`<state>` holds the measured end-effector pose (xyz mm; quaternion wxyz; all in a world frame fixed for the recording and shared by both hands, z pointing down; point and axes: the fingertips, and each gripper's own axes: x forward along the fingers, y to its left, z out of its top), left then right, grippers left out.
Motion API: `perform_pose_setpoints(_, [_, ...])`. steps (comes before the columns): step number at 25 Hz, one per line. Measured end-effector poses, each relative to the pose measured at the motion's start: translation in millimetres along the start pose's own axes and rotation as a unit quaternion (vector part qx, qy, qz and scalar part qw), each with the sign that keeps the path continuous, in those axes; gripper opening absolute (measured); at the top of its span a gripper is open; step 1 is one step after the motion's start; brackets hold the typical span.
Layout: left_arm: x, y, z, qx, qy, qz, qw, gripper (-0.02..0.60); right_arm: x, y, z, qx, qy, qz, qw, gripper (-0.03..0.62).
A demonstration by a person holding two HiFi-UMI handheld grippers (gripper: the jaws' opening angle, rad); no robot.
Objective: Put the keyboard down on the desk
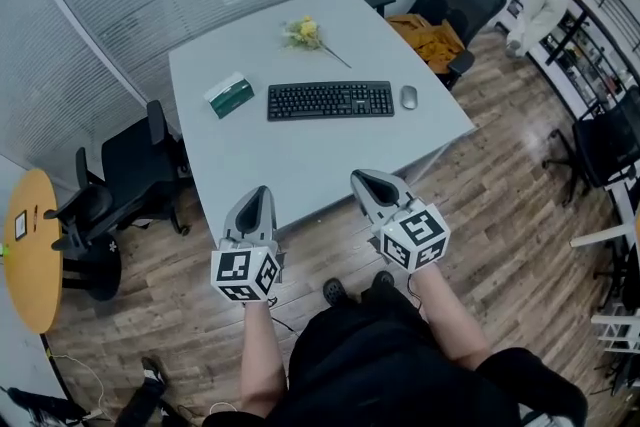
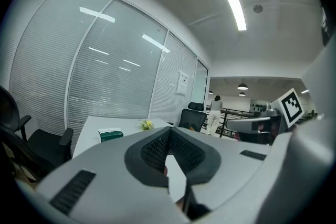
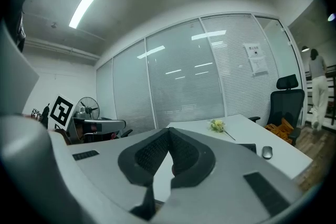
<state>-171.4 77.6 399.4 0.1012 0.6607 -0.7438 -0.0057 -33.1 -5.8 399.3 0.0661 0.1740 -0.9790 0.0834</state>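
Head view: the keyboard [image 1: 330, 100] lies flat on the desk [image 1: 300, 175], the mouse [image 1: 408, 97] just right of it, a green box [image 1: 230, 96] to its left and flowers [image 1: 305, 33] behind. The left gripper [image 1: 261, 191] and right gripper [image 1: 363, 178] hover at the desk's near edge, well apart from the keyboard.

Left gripper view: the jaws are pressed together at the tips with nothing between them; the box and flowers show beyond on the desk.

Right gripper view: these jaws also meet, empty. A keyboard corner and the mouse show to the right.
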Motion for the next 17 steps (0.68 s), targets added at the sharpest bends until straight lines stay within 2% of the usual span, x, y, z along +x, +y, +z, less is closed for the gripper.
perform_pose_setpoints(17, [8.1, -36.4, -3.7, 0.015, 0.009, -0.019, 0.9997, -0.002, -22.5, -10.4, 8.2, -0.002, -0.015, -0.004, 1.0, 0.009])
